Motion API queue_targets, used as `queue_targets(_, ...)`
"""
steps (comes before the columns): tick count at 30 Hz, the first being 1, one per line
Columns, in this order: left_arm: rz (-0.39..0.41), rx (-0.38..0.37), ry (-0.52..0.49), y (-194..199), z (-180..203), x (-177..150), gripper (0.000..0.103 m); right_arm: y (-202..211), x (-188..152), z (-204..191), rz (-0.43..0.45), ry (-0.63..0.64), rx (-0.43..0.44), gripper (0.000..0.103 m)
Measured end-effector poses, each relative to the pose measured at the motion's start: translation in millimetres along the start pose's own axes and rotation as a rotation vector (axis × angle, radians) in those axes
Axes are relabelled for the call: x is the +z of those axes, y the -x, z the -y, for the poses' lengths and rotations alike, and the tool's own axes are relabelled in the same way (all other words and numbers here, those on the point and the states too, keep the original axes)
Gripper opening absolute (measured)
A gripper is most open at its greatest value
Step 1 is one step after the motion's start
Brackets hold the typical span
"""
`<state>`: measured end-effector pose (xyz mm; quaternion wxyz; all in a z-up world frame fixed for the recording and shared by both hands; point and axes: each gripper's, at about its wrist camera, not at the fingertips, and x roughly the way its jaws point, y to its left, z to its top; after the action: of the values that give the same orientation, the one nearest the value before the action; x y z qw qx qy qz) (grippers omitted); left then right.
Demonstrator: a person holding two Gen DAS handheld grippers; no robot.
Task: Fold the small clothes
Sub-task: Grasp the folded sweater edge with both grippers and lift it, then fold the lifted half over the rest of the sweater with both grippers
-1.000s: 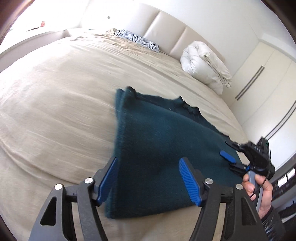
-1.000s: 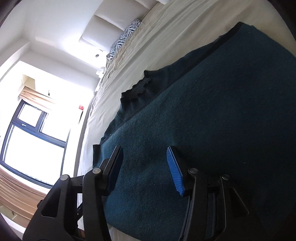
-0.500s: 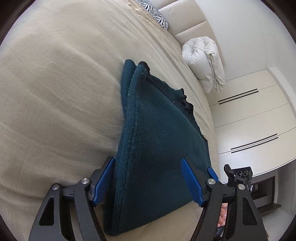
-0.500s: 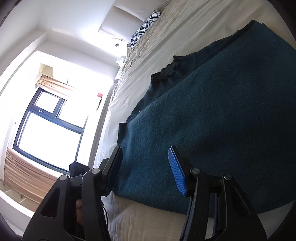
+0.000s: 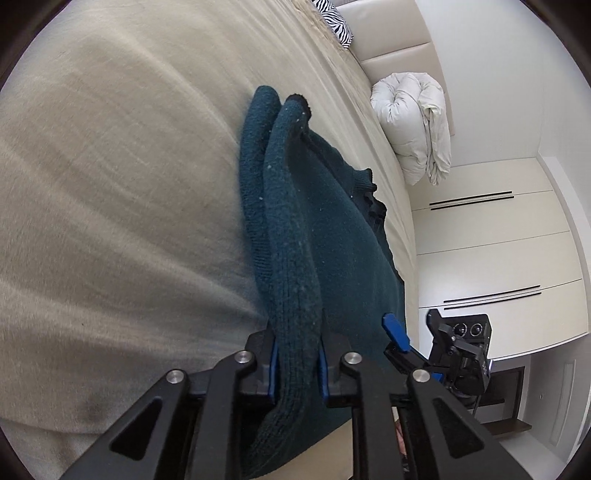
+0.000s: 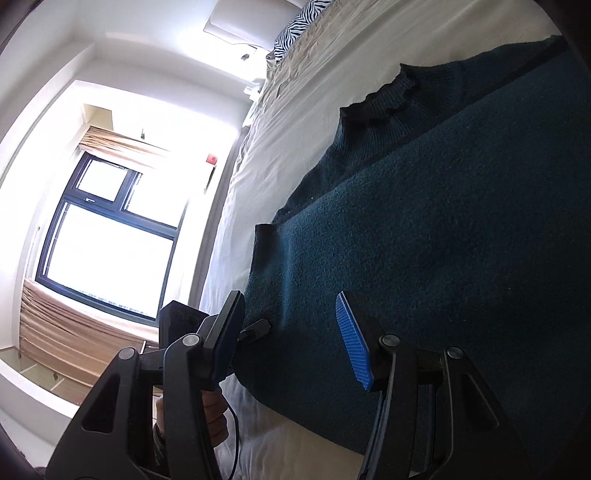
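A dark teal knitted sweater (image 5: 332, 236) lies folded on the beige bed (image 5: 110, 184). My left gripper (image 5: 295, 365) is shut on the sweater's near folded edge, pinching a thick ridge of fabric. In the right wrist view the sweater (image 6: 443, 221) fills the right side, its ribbed collar (image 6: 388, 99) at the far end. My right gripper (image 6: 291, 339) is open, its jaws astride the sweater's near corner, with the blue pad (image 6: 352, 350) over the fabric. The right gripper also shows in the left wrist view (image 5: 399, 332), open at the sweater's far corner.
A rolled white duvet (image 5: 413, 122) and a zebra-print pillow (image 5: 332, 18) lie by the padded headboard. White wardrobe doors (image 5: 498, 258) stand beyond the bed. A bright window (image 6: 110, 240) with beige curtains is on the other side.
My left gripper has closed on the sweater's folded edge; it was open around it before. Both grippers have moved closer to the sweater's near edge. The right gripper stays open.
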<state>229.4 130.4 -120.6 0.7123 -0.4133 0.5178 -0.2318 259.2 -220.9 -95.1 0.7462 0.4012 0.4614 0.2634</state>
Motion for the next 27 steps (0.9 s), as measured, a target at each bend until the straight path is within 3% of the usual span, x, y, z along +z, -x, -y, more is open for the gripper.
queue_targets(4,0.016,-0.011,0.001,6,4,0,0.015,-24,5,24,-0.016,-0.043,-0.084,0.049)
queue_targets(11,0.030,-0.012,-0.082,8,53,-1,0.015,-2,2,41,0.027,-0.113,0.023,0.050)
queue_targets(15,0.019,-0.006,-0.181,-5,104,-6,0.015,36,9,56,0.090,-0.162,0.086,0.060)
queue_targets(22,-0.071,0.020,-0.374,-92,196,-32,0.015,107,29,101,0.181,-0.278,0.228,0.069)
queue_targets(27,-0.181,-0.016,-0.447,-178,227,-65,0.016,140,43,135,0.211,-0.346,0.279,0.069)
